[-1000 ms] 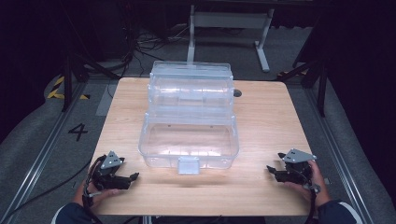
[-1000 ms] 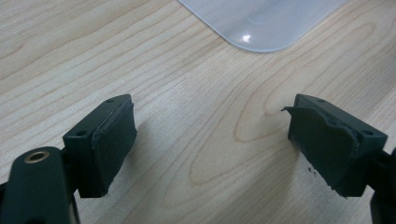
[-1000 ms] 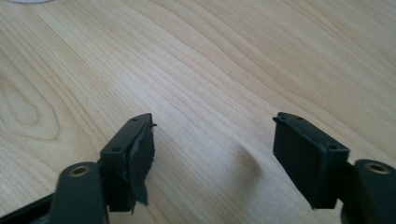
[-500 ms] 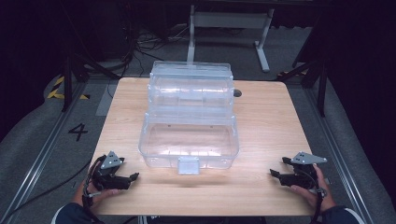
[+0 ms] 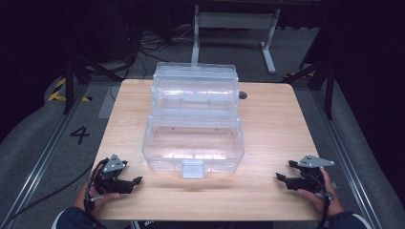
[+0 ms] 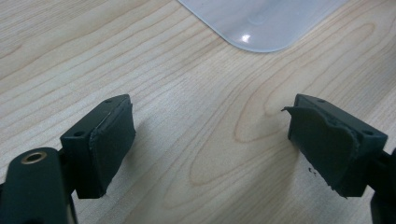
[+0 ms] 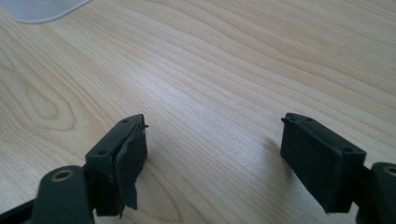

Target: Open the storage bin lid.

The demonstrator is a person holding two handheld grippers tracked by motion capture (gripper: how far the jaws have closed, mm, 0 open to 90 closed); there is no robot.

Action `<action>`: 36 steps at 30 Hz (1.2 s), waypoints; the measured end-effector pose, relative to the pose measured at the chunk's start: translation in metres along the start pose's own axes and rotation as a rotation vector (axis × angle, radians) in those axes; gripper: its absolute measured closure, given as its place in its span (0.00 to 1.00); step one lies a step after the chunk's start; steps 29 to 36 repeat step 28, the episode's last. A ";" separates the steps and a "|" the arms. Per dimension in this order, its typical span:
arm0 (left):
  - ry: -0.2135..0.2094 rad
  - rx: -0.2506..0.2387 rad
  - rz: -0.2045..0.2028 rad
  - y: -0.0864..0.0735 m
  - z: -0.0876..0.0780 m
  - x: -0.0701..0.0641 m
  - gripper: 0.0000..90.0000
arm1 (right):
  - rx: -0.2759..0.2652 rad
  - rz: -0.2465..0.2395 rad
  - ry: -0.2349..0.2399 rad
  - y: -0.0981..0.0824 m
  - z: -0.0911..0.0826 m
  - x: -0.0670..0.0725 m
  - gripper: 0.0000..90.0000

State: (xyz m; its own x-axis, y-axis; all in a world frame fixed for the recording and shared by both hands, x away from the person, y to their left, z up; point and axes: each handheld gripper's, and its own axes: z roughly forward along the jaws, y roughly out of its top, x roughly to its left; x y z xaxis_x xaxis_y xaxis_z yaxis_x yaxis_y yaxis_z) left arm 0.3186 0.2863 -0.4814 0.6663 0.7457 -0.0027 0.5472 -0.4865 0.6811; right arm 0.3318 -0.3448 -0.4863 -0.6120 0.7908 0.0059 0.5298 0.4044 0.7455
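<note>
Right gripper point(image 5: 282, 178) jaws just opened wider, nothing between; left gripper point(image 5: 136, 181) open too, empty. Clear box point(image 5: 193, 136) untouched, ready for approach.

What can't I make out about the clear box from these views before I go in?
- Clear plastic box, high view: whether anything lies inside is lost in glare on its see-through walls.
- Front latch, high view: too small to tell whether it is fastened.
- Left gripper view: the frame's top edge cuts the box down to one corner.

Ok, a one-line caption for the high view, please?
Clear plastic box centred on wooden table; left gripper and right gripper open either side.
</note>
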 end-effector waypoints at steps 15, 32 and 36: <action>0.017 0.005 -0.035 0.004 0.004 -0.001 0.16 | -0.001 -0.001 -0.001 0.000 0.000 0.000 0.25; 0.019 0.006 -0.035 0.004 0.004 -0.001 0.16 | 0.001 -0.005 0.006 0.001 0.002 -0.001 0.23; 0.019 0.006 -0.035 0.004 0.004 -0.001 0.16 | 0.001 -0.005 0.006 0.001 0.002 -0.001 0.23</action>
